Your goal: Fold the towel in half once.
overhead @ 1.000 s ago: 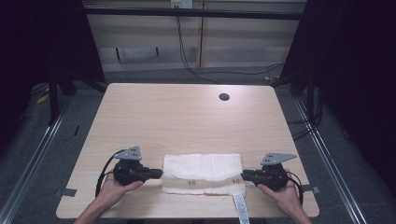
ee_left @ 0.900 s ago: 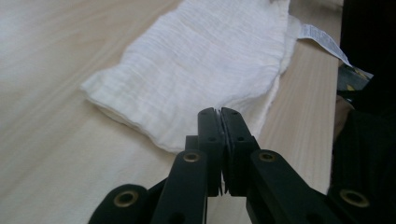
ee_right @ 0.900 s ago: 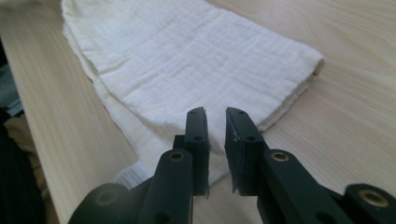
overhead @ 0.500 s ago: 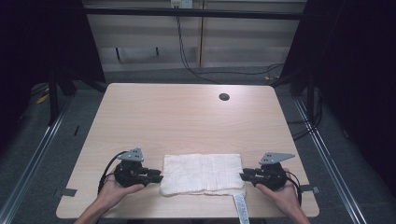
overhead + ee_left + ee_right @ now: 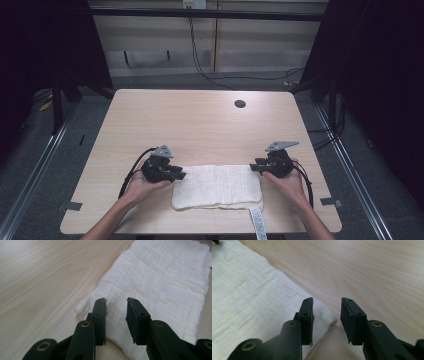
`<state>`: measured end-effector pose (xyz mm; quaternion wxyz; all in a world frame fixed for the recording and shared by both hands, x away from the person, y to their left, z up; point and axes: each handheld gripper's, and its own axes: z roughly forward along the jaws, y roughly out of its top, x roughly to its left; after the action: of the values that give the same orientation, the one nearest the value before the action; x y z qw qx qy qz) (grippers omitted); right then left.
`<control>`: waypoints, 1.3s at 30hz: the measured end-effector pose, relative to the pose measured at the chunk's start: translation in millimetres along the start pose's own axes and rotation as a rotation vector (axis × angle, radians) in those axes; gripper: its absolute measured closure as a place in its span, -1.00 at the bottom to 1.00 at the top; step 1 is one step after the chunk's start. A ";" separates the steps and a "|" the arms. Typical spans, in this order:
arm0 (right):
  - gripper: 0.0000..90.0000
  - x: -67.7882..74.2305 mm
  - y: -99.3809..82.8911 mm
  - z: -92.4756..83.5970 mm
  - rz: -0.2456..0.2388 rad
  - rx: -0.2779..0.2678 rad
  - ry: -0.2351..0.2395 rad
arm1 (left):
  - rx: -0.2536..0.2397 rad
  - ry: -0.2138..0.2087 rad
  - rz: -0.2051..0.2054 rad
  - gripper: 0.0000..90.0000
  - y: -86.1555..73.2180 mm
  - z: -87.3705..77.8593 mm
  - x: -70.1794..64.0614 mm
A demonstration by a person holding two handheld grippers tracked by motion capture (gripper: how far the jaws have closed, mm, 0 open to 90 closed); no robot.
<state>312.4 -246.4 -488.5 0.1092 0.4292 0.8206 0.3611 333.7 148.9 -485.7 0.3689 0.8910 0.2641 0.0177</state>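
Cloth [image 5: 217, 186], white & folded to a long rectangle, lies flat at the near edge of the bench [image 5: 200, 125], between our two hands. Left tongs [image 5: 116, 311] stand spread over its left end, nothing pinched; their jaws have just been opening. Right tongs [image 5: 327, 312] likewise spread at the right end w/ a corner just under them, also just opening, cloth not gripped. We judge it light, soft, limp, prob. not slippery: it'll sag & unfold if lifted by one layer. Best hold: both far corners, all layers together, pinched at the edge.
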 end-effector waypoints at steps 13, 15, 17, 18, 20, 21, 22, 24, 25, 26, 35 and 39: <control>0.95 -8.4 1.9 13.5 -0.002 0.031 -0.026 | 0.001 0.000 -0.031 0.39 -13.4 0.0 1.9; 0.94 -9.9 2.9 13.8 -0.002 0.034 -0.027 | 0.007 -0.009 -0.026 0.39 -12.2 0.2 0.6; 0.87 -12.7 6.2 15.6 0.001 0.037 -0.053 | 0.011 -0.017 -0.019 0.44 -12.0 1.3 0.4; 0.83 -14.5 7.7 16.7 0.008 0.034 -0.061 | 0.004 -0.030 -0.022 0.50 -12.2 1.9 0.8; 0.67 -17.1 9.3 17.3 0.023 0.004 -0.060 | -0.013 -0.032 -0.032 0.58 -12.8 1.6 1.7; 0.57 -16.8 10.0 15.8 0.028 -0.003 -0.071 | -0.016 -0.039 -0.031 0.69 -12.6 0.1 2.6; 0.53 -15.5 11.2 13.2 0.036 -0.021 -0.075 | -0.028 -0.036 -0.032 0.72 -12.9 -0.2 3.4; 0.46 -11.0 13.6 5.8 0.030 -0.052 -0.062 | -0.040 -0.053 -0.053 0.73 -13.6 -2.9 7.2; 0.44 -7.9 14.0 2.9 0.035 -0.060 -0.058 | -0.049 -0.049 -0.063 0.71 -14.4 -5.3 9.2; 0.42 -1.8 14.0 -0.5 0.017 -0.054 -0.038 | -0.054 -0.045 -0.067 0.70 -14.7 -7.1 10.8; 0.26 60.8 10.6 -12.7 -0.101 -0.064 0.113 | -0.117 -0.001 -0.114 0.52 -15.2 -24.3 18.1; 0.26 85.9 14.9 -4.1 -0.127 -0.041 0.189 | -0.132 -0.006 -0.120 0.49 -15.6 -24.6 19.7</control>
<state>267.5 -175.6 -464.1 0.0629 0.3383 0.8451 0.4092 338.0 183.6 -481.4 0.4280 0.8473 0.3142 0.0101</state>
